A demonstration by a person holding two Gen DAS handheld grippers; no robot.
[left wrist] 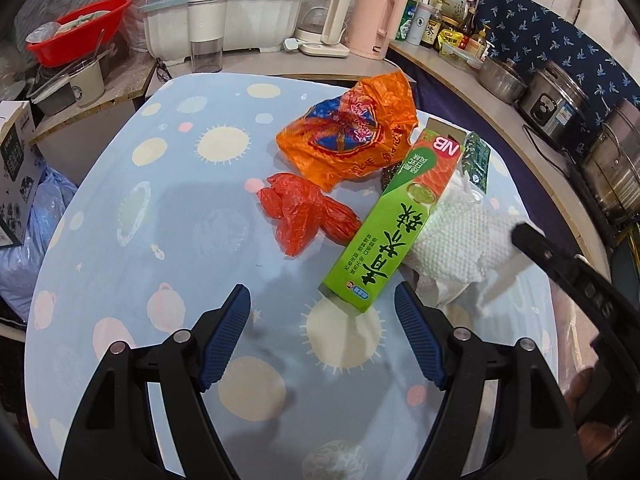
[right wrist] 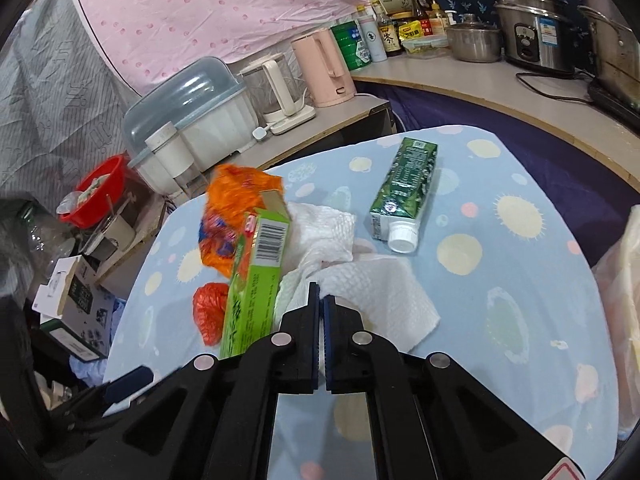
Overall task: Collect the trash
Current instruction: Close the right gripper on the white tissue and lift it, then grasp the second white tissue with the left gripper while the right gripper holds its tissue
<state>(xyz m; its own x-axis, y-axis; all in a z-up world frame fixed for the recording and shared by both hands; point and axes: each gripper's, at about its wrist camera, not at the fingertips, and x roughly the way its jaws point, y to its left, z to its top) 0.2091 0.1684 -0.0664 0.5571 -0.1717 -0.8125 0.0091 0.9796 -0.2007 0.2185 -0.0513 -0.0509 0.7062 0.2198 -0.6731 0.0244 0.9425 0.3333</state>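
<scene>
On the blue patterned table [left wrist: 160, 208] lie an orange plastic bag [left wrist: 348, 136], a crumpled red bag [left wrist: 300, 212], a green box [left wrist: 392, 224], a white paper towel [left wrist: 460, 240] and a green drink carton [right wrist: 404, 188]. My left gripper [left wrist: 322, 312] is open, just short of the green box's near end. My right gripper [right wrist: 321, 300] is shut on an edge of the paper towel [right wrist: 372, 300], beside the green box [right wrist: 256, 276]. The right gripper also shows at the right of the left wrist view [left wrist: 516, 232].
A counter behind holds kettles [left wrist: 372, 24], a dish rack [left wrist: 224, 12], bottles and steel pots [left wrist: 560, 104]. A red basin [left wrist: 80, 32] and boxes stand left of the table. A pale plastic bag [right wrist: 624, 280] hangs at the table's right edge.
</scene>
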